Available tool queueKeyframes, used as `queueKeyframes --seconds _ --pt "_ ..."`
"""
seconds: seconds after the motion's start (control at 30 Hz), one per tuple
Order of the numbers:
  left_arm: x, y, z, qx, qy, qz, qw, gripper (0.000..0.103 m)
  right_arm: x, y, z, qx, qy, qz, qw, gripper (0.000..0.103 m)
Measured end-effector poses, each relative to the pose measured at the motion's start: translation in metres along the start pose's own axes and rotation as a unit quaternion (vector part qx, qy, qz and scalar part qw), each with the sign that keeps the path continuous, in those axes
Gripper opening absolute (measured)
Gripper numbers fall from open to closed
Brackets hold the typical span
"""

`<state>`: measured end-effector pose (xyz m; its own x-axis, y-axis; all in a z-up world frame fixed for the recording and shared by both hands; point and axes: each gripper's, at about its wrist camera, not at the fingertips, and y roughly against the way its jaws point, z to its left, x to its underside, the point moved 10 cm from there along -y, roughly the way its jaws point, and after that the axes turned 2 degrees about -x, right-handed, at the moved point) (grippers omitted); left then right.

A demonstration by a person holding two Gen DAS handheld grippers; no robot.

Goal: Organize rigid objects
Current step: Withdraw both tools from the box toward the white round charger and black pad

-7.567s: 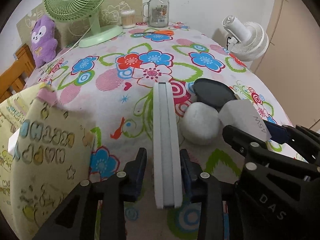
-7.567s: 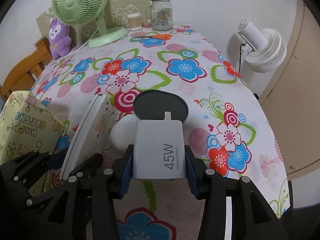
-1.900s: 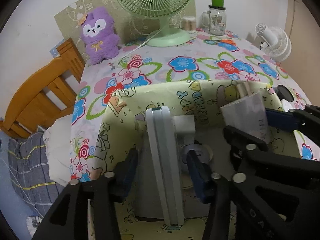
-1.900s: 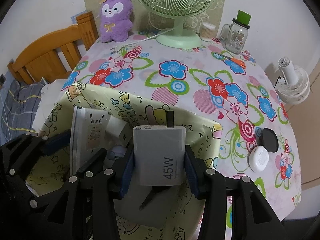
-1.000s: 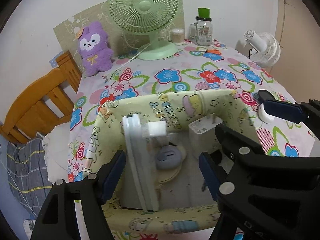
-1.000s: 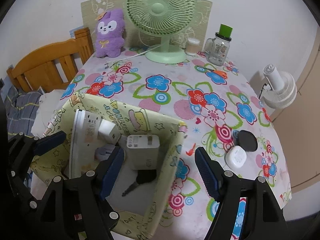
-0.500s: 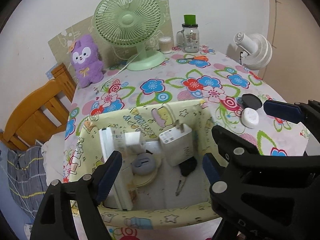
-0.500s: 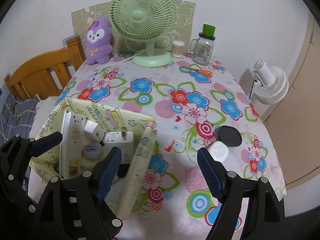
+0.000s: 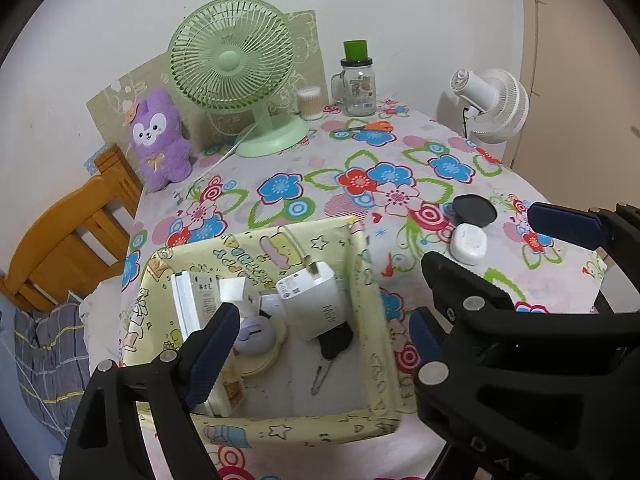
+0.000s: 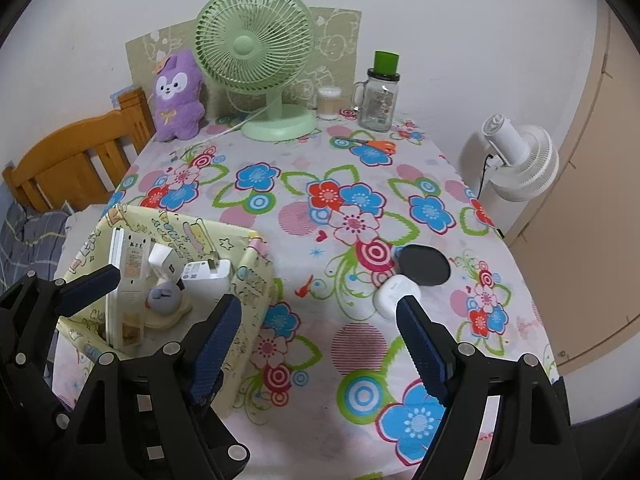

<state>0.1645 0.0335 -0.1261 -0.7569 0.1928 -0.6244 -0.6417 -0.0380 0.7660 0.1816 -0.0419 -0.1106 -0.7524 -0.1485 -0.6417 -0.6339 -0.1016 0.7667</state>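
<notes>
My left hand-held gripper (image 9: pixel 316 344) hangs over the yellow fabric box (image 9: pixel 372 288) at the near left corner of the tabletop (image 10: pixel 304 168), its jaws opening with nothing pressed between them. My right hand-held gripper (image 10: pixel 316 344) stands wide and empty over bare cloth just right of the box.

Inside the box the flat white power strip (image 9: pixel 192 300) leans on edge against the left wall, and the white charger (image 9: pixel 316 300) lies tilted with a black key (image 9: pixel 332 348) under it.

Two things are not yet put away: the white rounded case (image 10: pixel 394 294) and the black round disc (image 10: pixel 424 266), touching each other near the right edge of the tabletop.

I judge the white case light, stiff and smooth, so it could slip. I would take it across its shorter sides, low, with the pads flat.

The disc looks thin and hard. Pinching it off the cloth looks awkward, so I would catch it by opposite rims. The box walls are soft and will give if bumped.
</notes>
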Motion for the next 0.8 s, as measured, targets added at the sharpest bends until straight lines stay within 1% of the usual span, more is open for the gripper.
queueKeyframes --seconds 0.27,0.8 --pt "-0.006 0.009 -0.021 0.006 -0.004 -0.01 0.9999 0.089 0.001 0.012 -0.02 0.009 -0.003 -0.011 1.0 0.085" --pt "-0.013 0.02 -0.063 0.023 0.008 -0.019 0.9995 0.089 0.009 0.028 -0.062 0.01 -0.007 -0.03 0.999 0.086"
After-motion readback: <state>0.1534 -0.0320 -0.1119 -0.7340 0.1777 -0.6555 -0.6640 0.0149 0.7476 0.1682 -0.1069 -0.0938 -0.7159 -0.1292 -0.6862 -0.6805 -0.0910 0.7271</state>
